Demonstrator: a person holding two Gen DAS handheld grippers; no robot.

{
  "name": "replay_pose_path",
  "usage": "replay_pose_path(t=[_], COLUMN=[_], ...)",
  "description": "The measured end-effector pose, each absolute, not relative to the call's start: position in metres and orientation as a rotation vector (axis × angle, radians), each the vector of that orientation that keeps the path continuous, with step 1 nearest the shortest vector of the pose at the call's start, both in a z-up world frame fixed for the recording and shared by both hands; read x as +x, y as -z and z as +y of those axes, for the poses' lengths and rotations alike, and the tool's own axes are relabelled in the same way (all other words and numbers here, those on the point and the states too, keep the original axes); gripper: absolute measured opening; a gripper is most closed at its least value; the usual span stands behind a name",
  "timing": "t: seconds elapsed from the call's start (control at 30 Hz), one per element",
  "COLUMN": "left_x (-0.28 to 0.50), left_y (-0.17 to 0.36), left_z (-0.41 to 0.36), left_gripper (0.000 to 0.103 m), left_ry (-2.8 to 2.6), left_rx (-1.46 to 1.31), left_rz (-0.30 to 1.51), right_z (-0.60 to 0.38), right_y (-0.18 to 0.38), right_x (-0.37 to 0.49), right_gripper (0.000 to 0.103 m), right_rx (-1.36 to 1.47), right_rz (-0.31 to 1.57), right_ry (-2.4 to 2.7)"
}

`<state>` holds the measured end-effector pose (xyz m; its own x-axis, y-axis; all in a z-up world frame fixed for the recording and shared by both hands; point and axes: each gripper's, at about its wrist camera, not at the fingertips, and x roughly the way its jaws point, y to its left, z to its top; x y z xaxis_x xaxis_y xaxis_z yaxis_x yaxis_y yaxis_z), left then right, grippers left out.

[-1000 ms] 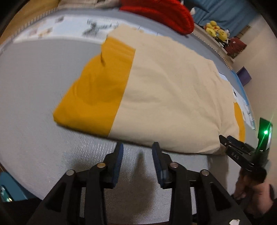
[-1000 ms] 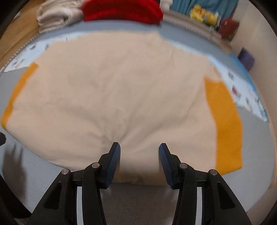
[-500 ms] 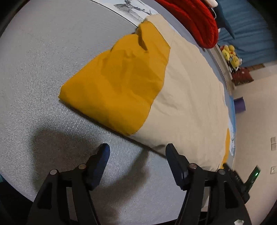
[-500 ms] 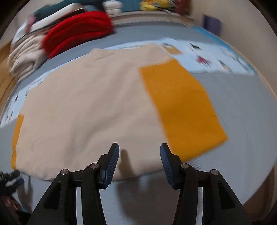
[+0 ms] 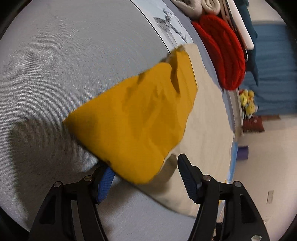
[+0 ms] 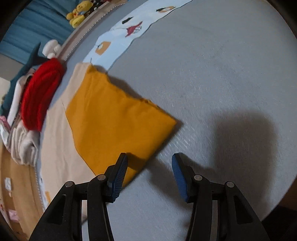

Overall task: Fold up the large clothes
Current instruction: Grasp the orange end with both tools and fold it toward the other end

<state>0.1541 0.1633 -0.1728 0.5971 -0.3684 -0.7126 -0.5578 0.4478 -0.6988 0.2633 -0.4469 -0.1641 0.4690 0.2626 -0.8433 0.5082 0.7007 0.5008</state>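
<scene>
A large cream garment with orange sleeves lies flat on the grey bed. In the left wrist view its orange sleeve (image 5: 137,120) fills the middle, with the cream body (image 5: 209,118) to the right. My left gripper (image 5: 146,178) is open, its jaws wide on either side of the sleeve's near corner, which covers part of the left finger. In the right wrist view the other orange sleeve (image 6: 111,120) lies left of centre beside the cream body (image 6: 55,144). My right gripper (image 6: 149,173) is open, its left finger over the sleeve's near edge.
A red knitted item (image 5: 222,55) (image 6: 40,94) and folded pale clothes (image 6: 22,148) are stacked at the far side of the bed. A printed light-blue cloth (image 6: 130,31) lies beyond the sleeve. Yellow plush toys (image 6: 78,14) sit by the blue curtain. Grey bed surface (image 6: 222,74) spreads right.
Both grippers have moved outward from the garment's hem to its two sleeves and come in close. Both jaws have opened wider.
</scene>
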Motion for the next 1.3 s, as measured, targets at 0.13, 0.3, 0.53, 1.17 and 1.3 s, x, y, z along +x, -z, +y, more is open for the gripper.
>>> replay_pose_path(t=[0.13, 0.3, 0.53, 1.17, 1.3], left_x=[0.155, 0.162, 0.164, 0.087, 0.088], left_y=[0.177, 0.181, 0.167, 0.090, 0.079], left_z=[0.172, 0.177, 0.172, 0.171, 0.162], left_gripper=[0.061, 0.057, 0.009, 0.005, 0.005], left_ry=[-0.183, -0.204, -0.187, -0.187, -0.183], left_rx=[-1.226, -1.288, -1.201, -0.789, -0.722], left_rz=[0.924, 0.886, 0.894, 1.012, 0.975], right_z=[-0.451, -0.442, -0.445, -0.397, -0.392], right_y=[0.171, 0.168, 0.156, 0.111, 0.071], right_x=[0.272, 0.287, 0.284, 0.177, 0.169], right_gripper=[0.051, 0.042, 0.004, 0.022, 0.031], right_rx=[0.881, 0.844, 0.792, 0.405, 0.220], right_rz=[1.094, 1.087, 1.055, 1.260, 1.075], right_ry=[0.178, 0.214, 0.223, 0.290, 0.489])
